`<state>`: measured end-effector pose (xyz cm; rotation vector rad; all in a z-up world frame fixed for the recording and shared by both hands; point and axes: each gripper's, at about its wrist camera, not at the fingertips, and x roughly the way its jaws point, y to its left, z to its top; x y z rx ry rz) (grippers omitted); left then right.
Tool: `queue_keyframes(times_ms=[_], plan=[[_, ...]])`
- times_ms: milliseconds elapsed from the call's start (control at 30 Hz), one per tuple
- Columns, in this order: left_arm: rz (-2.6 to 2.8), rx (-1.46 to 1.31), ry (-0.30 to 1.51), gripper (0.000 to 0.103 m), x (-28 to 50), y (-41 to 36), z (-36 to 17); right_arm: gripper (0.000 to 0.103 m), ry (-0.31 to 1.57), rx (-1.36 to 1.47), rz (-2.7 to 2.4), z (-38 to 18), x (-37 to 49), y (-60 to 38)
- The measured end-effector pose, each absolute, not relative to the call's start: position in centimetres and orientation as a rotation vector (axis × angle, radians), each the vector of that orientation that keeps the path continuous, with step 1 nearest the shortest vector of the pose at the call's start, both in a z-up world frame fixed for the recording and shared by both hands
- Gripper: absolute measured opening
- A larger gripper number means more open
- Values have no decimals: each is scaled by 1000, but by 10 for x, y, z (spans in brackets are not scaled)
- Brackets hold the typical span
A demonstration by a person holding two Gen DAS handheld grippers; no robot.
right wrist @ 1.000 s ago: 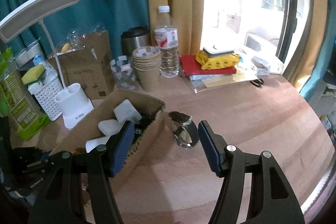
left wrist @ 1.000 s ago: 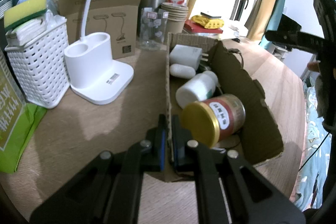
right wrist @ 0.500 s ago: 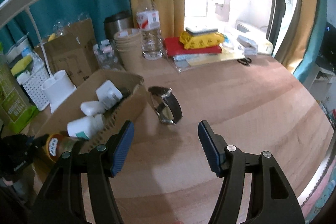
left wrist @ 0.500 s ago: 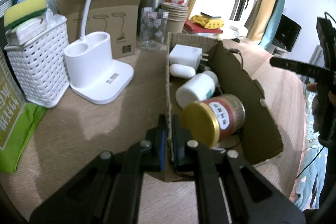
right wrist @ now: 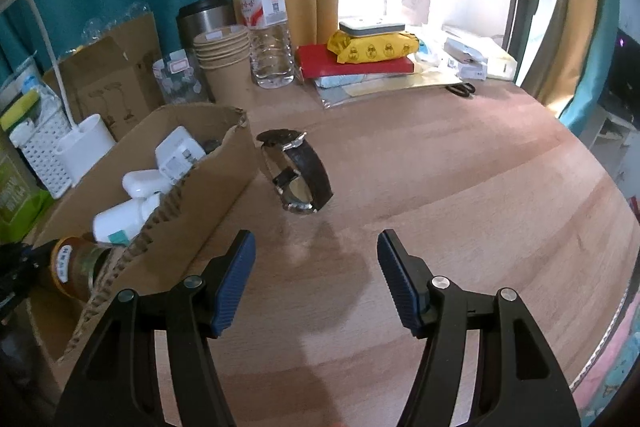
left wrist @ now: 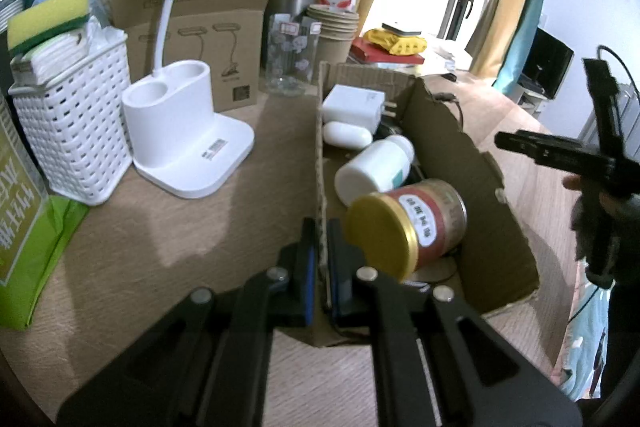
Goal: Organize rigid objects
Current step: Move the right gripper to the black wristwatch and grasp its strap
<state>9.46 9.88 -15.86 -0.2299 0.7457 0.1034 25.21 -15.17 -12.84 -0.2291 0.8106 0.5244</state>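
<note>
The left gripper (left wrist: 320, 259) has its fingers clamped on the near wall of the cardboard box (left wrist: 496, 227), which holds a gold-lidded jar (left wrist: 404, 231), a white pill bottle (left wrist: 372, 167) and a charger (left wrist: 354, 103). The right gripper (right wrist: 316, 281) hangs with fingers apart and empty above the worktop (right wrist: 460, 187), short of the wristwatch (right wrist: 298, 171) standing on edge just beside the box.

Right tongs (right wrist: 316, 277), jaws apart, now lower and nearer the watch (right wrist: 298, 171) beside the cardboard box (right wrist: 208, 203); in the left wrist view they sit lower at the frame's right edge.
</note>
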Motion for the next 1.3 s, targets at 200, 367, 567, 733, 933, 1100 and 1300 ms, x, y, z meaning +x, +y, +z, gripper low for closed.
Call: queue_keyframes(times_ms=[200, 367, 567, 733, 933, 1100, 1300], plan=[[103, -230, 746, 6, 95, 99, -159, 66, 803, -232, 541, -137, 270, -141], [103, -230, 746, 6, 94, 99, -159, 66, 800, -235, 565, -144, 284, -130], [104, -229, 745, 6, 95, 99, -159, 66, 816, -225, 627, -153, 297, -122], [104, -230, 745, 6, 94, 99, -159, 66, 816, -230, 644, -156, 306, -119], [104, -230, 745, 6, 94, 99, -159, 66, 811, -220, 672, -156, 313, -116], [104, -229, 745, 6, 94, 99, -159, 52, 808, -232, 691, -158, 315, -112], [104, -229, 745, 6, 94, 99, -159, 40, 803, -249, 689, -159, 316, -110]])
